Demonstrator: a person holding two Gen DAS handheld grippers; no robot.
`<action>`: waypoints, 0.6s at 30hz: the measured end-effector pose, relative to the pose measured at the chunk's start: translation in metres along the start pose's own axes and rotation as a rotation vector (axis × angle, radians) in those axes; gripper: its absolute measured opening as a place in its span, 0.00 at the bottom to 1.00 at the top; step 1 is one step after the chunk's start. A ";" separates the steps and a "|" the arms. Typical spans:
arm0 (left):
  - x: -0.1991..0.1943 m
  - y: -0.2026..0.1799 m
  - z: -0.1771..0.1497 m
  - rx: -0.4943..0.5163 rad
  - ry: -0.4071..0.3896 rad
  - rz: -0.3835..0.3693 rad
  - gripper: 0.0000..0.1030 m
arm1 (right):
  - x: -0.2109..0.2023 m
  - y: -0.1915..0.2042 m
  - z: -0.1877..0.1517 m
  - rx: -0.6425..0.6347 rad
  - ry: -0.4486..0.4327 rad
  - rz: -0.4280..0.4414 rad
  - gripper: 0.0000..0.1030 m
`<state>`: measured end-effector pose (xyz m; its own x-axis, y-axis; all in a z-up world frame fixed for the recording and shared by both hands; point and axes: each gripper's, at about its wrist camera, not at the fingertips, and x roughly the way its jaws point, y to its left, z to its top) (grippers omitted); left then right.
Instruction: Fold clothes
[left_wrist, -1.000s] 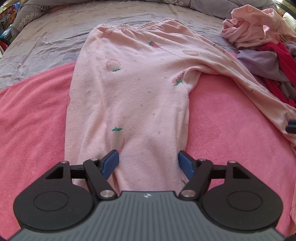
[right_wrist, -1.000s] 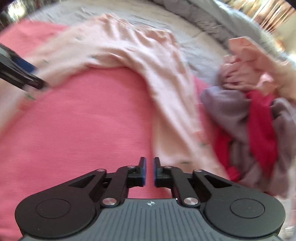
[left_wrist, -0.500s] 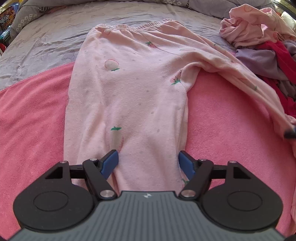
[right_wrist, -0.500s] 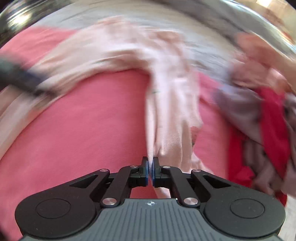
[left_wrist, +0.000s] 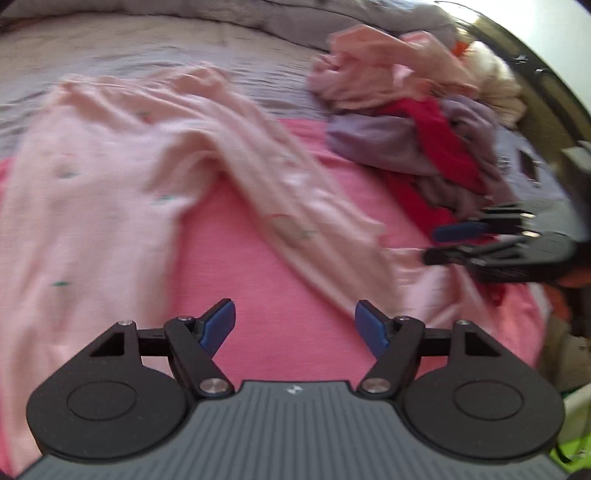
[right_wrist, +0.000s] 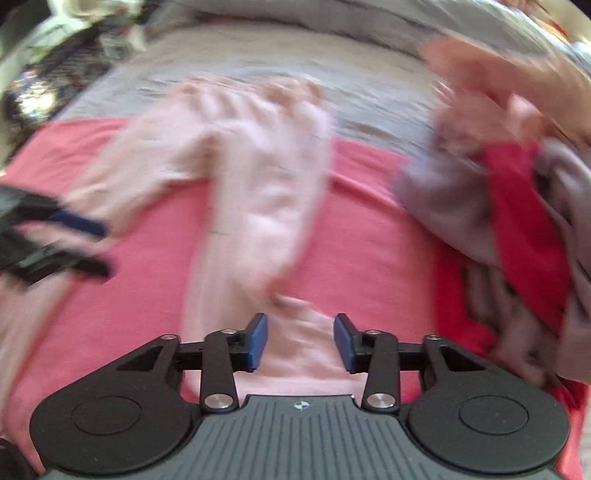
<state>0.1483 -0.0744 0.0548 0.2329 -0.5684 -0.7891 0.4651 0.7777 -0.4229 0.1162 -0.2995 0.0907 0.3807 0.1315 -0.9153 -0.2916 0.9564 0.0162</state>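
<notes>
While right gripper (right_wrist: 300, 341) jaws open, pink trousers (right_wrist: 258, 206) lie between

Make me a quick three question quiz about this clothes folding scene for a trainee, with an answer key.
1. True or false: the left hand-held gripper is clamped on the pink pants.
2. Multiple choice: the pink pants lie spread on A) a wooden floor, B) a pink towel and a grey bedsheet, C) a chair.
3. Short answer: what lies between the fingers of the right hand-held gripper as its jaws are opening?

Key
1. False: its jaws stand apart over bare towel.
2. B.
3. The end of a pant leg, with the pads clear of it on both sides.
</notes>
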 end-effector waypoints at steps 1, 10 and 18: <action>0.008 -0.009 0.000 0.005 0.011 -0.007 0.71 | 0.006 -0.010 -0.002 0.007 0.023 -0.012 0.38; 0.063 -0.018 -0.001 -0.239 0.001 0.048 0.61 | 0.034 0.003 -0.049 -0.022 0.118 -0.015 0.16; 0.078 -0.025 -0.002 -0.271 -0.032 0.098 0.43 | 0.021 0.017 -0.053 0.111 0.132 0.170 0.07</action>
<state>0.1528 -0.1374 0.0028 0.2944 -0.4916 -0.8195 0.1951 0.8704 -0.4520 0.0724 -0.2940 0.0507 0.2138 0.2652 -0.9402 -0.2403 0.9472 0.2125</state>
